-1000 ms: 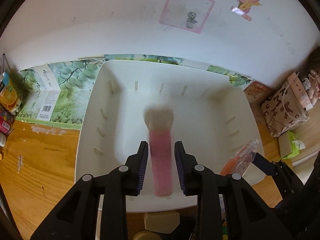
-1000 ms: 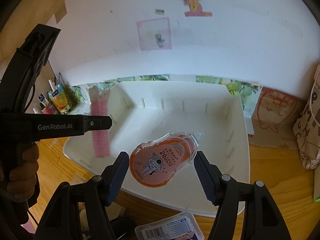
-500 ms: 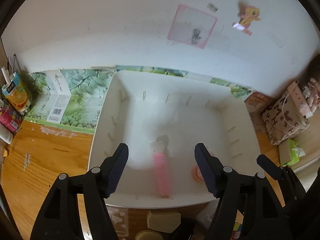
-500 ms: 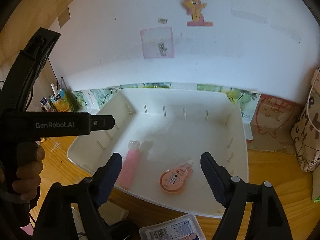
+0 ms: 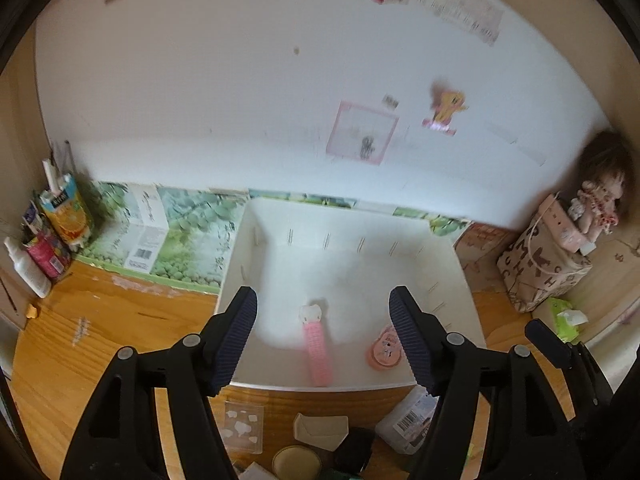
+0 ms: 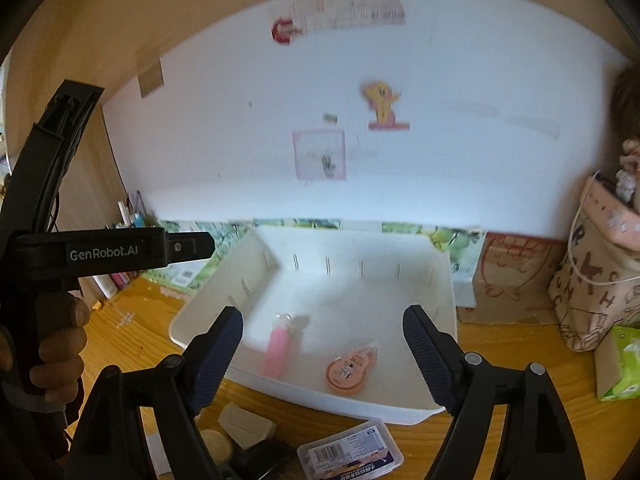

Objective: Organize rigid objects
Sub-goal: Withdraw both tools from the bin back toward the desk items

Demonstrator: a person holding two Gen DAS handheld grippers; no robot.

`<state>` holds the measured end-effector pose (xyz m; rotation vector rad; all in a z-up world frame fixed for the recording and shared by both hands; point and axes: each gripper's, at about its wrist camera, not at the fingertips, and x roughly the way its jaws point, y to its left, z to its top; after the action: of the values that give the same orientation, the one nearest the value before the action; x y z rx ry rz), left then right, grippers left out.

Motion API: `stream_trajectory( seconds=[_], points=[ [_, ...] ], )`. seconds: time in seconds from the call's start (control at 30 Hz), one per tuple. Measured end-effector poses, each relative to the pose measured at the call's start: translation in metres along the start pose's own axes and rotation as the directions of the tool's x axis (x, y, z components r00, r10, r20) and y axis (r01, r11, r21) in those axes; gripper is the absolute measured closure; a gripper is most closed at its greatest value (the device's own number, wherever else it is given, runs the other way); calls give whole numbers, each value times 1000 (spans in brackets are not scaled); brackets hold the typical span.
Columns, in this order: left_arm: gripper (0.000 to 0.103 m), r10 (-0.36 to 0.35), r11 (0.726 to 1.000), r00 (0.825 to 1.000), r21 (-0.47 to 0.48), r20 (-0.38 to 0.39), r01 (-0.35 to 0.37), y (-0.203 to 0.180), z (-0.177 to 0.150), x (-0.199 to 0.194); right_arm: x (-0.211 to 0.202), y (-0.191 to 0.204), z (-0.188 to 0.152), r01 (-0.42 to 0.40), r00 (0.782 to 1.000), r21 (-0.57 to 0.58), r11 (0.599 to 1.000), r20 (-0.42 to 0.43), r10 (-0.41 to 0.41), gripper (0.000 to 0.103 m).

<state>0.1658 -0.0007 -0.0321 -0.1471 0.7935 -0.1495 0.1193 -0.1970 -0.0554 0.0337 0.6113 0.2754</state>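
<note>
Up front, the left hand-held gripper (image 5: 323, 338) is spread wide with nothing between its pads, hanging above the near rim of the white tray (image 5: 456, 264). The right hand-held gripper (image 6: 322, 354) is equally wide and empty, poised over the tray's near edge.

Inside the tray, the pink stick (image 5: 317, 350) lies flat with its white cap pointing toward the back wall, its far end close to the near wall. The orange tape dispenser (image 6: 349, 368) lies flat to its right, apart from the stick and close to the near wall as well. Most of the tray floor behind both items is bare, up to the slotted back and side walls.

Between the tray's near edge and the grippers, the bench (image 5: 80, 344) carries clutter: a beige block (image 5: 320, 430), a clear sachet (image 5: 243, 426), a round tin (image 5: 297, 462) and a labelled clear box (image 6: 350, 454). Left of the tray the bench is open wood up to a green carton (image 5: 160, 244); to the right stands a patterned bag (image 6: 596, 280).
</note>
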Motion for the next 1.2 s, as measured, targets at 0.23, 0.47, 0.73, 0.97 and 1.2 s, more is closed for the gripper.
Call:
stream_trajectory(
  seconds=[0.23,0.47,0.73,0.97,1.2],
  points=[
    [29,-5,1000,997,3,75,5,1,-8,-45,-42,6,1,28,996,10,1000,80,-29,18],
    [29,12,1000,996,-9,85,-11,7,-23,-74,-79,3,-5,50,989,51,997,140,-56,18],
    [29,39,999,998,-21,45,-38,17,-53,-92,-105,-4,-21,85,984,88,993,148,-97,18],
    [29,82,995,996,-49,-47,-84,28,-84,-89,-108,-10,-51,105,991,117,988,71,-113,18],
    [29,97,993,982,-57,-160,-107,31,-110,-77,-98,-12,-81,105,994,145,984,-40,-100,18]
  ],
)
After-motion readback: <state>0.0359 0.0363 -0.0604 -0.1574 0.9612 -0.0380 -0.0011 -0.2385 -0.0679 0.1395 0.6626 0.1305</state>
